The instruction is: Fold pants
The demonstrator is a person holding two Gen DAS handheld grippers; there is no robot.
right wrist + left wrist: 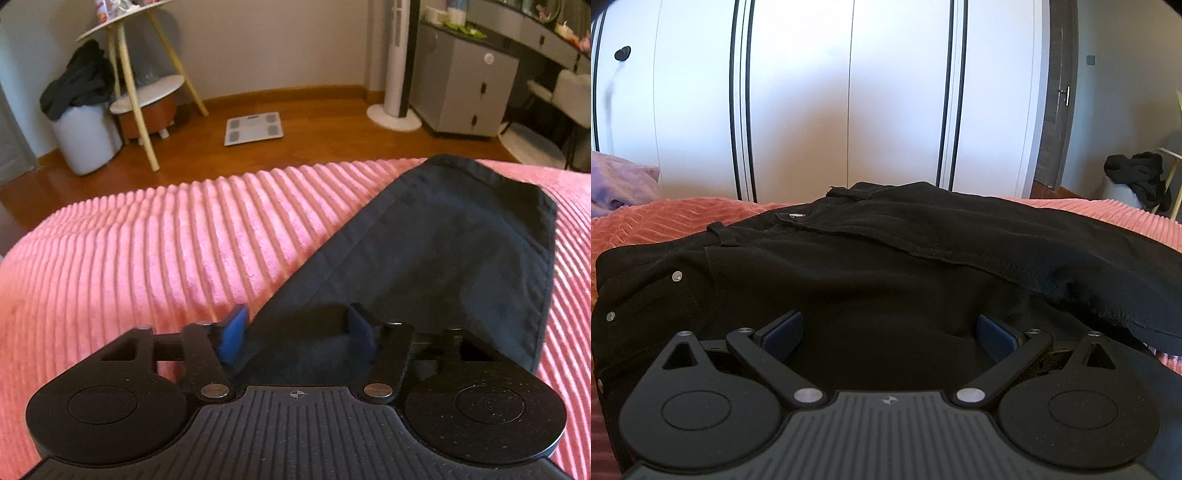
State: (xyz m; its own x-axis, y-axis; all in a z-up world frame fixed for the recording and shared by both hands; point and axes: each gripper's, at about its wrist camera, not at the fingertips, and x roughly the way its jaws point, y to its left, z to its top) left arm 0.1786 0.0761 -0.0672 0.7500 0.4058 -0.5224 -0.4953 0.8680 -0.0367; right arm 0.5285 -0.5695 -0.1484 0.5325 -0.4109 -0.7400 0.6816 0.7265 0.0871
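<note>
White wardrobe doors (886,92) rise behind a bed covered in a ribbed pink bedspread (147,251), where black pants (886,266) lie spread out. Seen from the left wrist, the waistband (with its silver button (796,215) and belt loops) faces the wardrobe, and one leg is folded across the other. The left hand-held gripper (890,334) hovers low over the seat of the pants, its blue-padded fingers (783,332) wide apart with only dark cloth between them. Seen from the right wrist, the leg end (461,240) stretches toward the foot of the bed, its hem close to the edge. The right hand-held gripper (299,334) is also spread apart, straddling the edge of the leg, one pad over the bedspread and the other over the fabric. Beyond the bed, a bathroom scale (253,128) sits on the wooden floor (314,125) near a tripod side table (140,55).
</note>
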